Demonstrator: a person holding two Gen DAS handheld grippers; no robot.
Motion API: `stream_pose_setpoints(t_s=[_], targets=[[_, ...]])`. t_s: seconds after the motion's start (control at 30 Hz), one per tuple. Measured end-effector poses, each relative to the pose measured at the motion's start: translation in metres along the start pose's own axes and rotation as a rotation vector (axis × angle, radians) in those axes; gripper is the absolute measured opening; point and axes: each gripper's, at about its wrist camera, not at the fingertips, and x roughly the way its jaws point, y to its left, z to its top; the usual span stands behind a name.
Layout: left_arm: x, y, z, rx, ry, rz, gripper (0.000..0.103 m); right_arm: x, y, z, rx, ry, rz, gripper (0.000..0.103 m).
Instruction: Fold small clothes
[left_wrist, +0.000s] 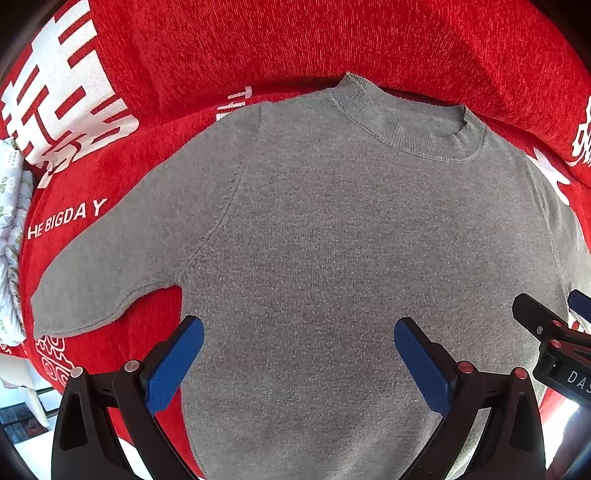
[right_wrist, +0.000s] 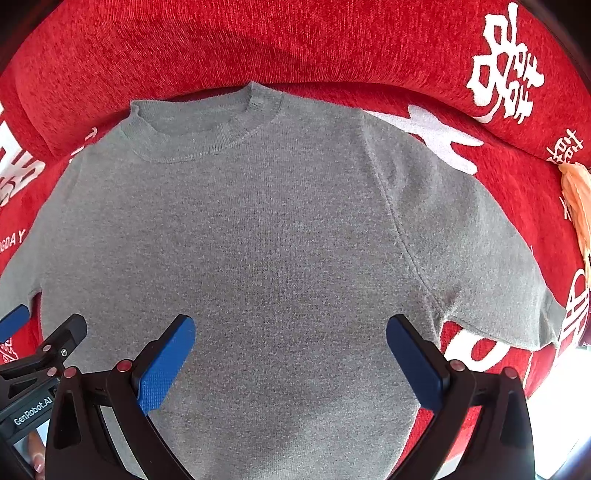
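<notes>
Left gripper (left_wrist: 298, 338): fingers spread wide, blue pads (left_wrist: 173, 363) holding nothing; hovers over the lower body of the sweater, left pad near the hem-side edge by the armpit.
Right gripper (right_wrist: 290, 334): likewise spread, blue pads (right_wrist: 164, 363) with nothing between them; over the lower body, toward the sweater's right half. Its tip also shows at the right edge of the left wrist view (left_wrist: 554, 332).
Grey sweater (left_wrist: 351, 229): knit, short sleeves, laid flat and face up, unfolded; hem end nearest the cameras, collar farthest.
Left sleeve (left_wrist: 110, 280): spread out sideways, flat on the red fabric.
Right sleeve (right_wrist: 480, 258): spread out sideways, flat.
Collar (right_wrist: 207, 129): ribbed round neck, at the far end, close against a raised red fold.
Red blanket (left_wrist: 295, 40): plush, white printed characters and "BIGDAY" lettering; lies under the sweater and rises behind it.
Orange cloth (right_wrist: 578, 199): at the right edge, apart from the sweater.
Floral fabric (left_wrist: 11, 221): far left edge, beside the blanket.
</notes>
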Motion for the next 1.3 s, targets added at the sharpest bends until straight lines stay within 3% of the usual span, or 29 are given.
stream_pose_setpoints(t_s=[0.33, 0.5, 0.63, 0.77, 0.87, 1.03, 1.13, 1.23, 1.3], targets=[[0.007, 0.011, 0.006, -0.010, -0.004, 0.003, 0.103, 0.000, 0.007, 0.000, -0.001, 0.016, -0.016, 0.103], [0.009, 0.016, 0.007, -0.021, 0.006, -0.034, 0.103, -0.003, 0.014, 0.000, -0.003, 0.008, -0.047, 0.103], [0.010, 0.021, 0.006, -0.030, 0.001, -0.055, 0.103, -0.006, 0.021, 0.000, -0.011, -0.010, -0.035, 0.103], [0.011, 0.035, 0.003, -0.059, -0.003, -0.096, 0.103, -0.013, 0.037, -0.005, -0.064, -0.052, 0.034, 0.103], [0.012, 0.064, -0.003, -0.128, -0.028, -0.172, 0.103, -0.017, 0.058, -0.011, -0.106, -0.074, 0.051, 0.103], [0.026, 0.144, -0.020, -0.312, -0.051, -0.232, 0.103, -0.015, 0.090, -0.024, -0.152, -0.031, 0.140, 0.103], [0.046, 0.192, -0.032, -0.434, -0.051, -0.262, 0.103, -0.005, 0.114, -0.029, -0.186, -0.010, 0.113, 0.103], [0.075, 0.238, -0.039, -0.584, -0.043, -0.395, 0.103, -0.001, 0.136, -0.039, -0.226, 0.018, 0.140, 0.103], [0.087, 0.247, -0.040, -0.646, -0.029, -0.455, 0.103, 0.002, 0.149, -0.044, -0.249, 0.025, 0.143, 0.103]])
